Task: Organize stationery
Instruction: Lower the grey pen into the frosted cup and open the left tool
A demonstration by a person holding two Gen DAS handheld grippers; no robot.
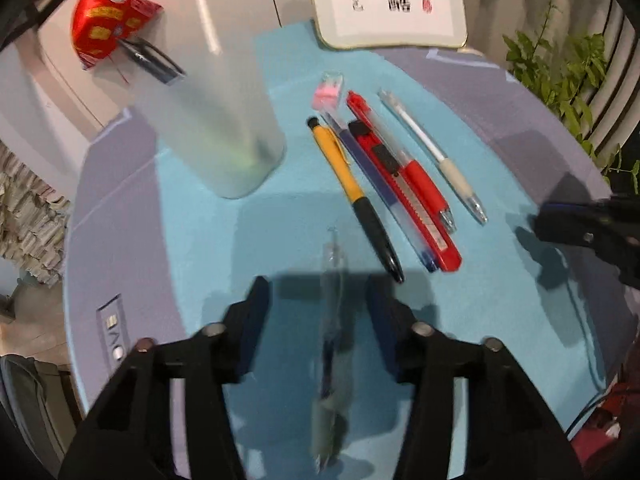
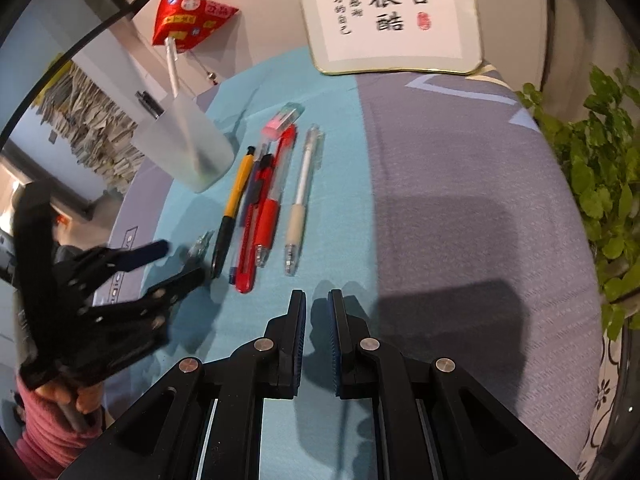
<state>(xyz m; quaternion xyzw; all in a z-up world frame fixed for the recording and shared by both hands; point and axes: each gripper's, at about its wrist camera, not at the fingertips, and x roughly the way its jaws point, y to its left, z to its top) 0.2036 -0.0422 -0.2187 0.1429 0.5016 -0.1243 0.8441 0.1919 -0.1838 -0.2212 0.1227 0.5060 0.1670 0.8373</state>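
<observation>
The worktop (image 1: 480, 128) carries a light blue mat (image 1: 248, 216), and on it stands a frosted pen holder (image 1: 216, 136) at the left side. Beside the holder, a row of stationery lies close together: a yellow pen (image 1: 348, 184), a red utility knife (image 1: 404, 196), a red pen (image 1: 424, 184) and a white pen (image 1: 436, 156).

The left tool (image 1: 318, 300) points steeply down, and its jaws stand half wide around a clear pen (image 1: 332, 320). The pen is blurred and no pad touches it, so it seems to be loose. To do this step well, I think the left tool should centre on the barrel of the pen, close firmly, and then lift it upright toward the holder.

The right tool (image 2: 318, 308) hovers near the white pen, also tilted down, with its jaws narrow and nothing between them.
</observation>
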